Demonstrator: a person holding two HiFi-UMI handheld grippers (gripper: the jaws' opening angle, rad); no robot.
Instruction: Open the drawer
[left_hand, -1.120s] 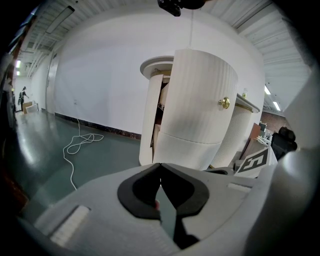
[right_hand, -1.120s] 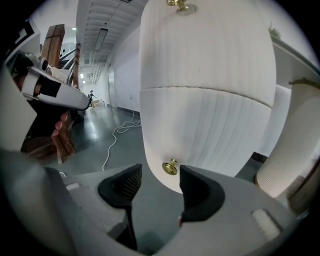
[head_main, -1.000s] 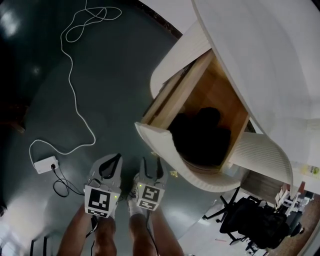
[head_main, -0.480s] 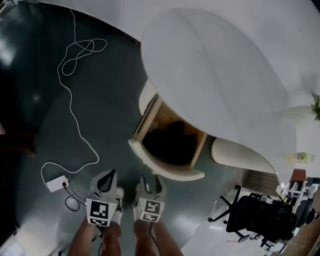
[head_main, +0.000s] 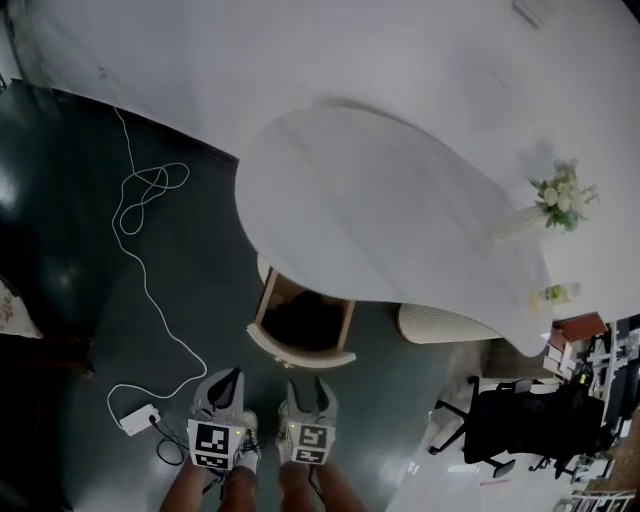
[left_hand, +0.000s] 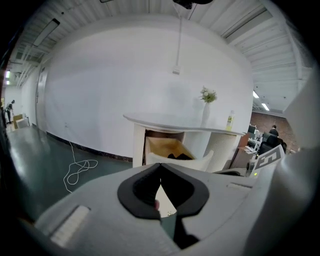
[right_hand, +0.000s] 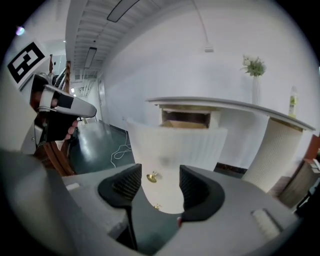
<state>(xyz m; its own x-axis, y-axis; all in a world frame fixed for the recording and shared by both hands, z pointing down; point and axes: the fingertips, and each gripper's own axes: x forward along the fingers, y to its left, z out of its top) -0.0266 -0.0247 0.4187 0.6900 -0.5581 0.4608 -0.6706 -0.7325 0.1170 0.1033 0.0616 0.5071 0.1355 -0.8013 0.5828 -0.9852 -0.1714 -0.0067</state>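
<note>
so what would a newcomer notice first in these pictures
The drawer standing pulled out under the big white table, its dark inside showing, just ahead of the two grippers. The left gripper is shut and the right gripper open, both empty. A white cable loops over the dark floor to the left.

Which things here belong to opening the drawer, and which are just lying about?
Job: drawer, knob, left gripper, right gripper.
Lying about: cable, charger, flowers, bottle, chair.
</note>
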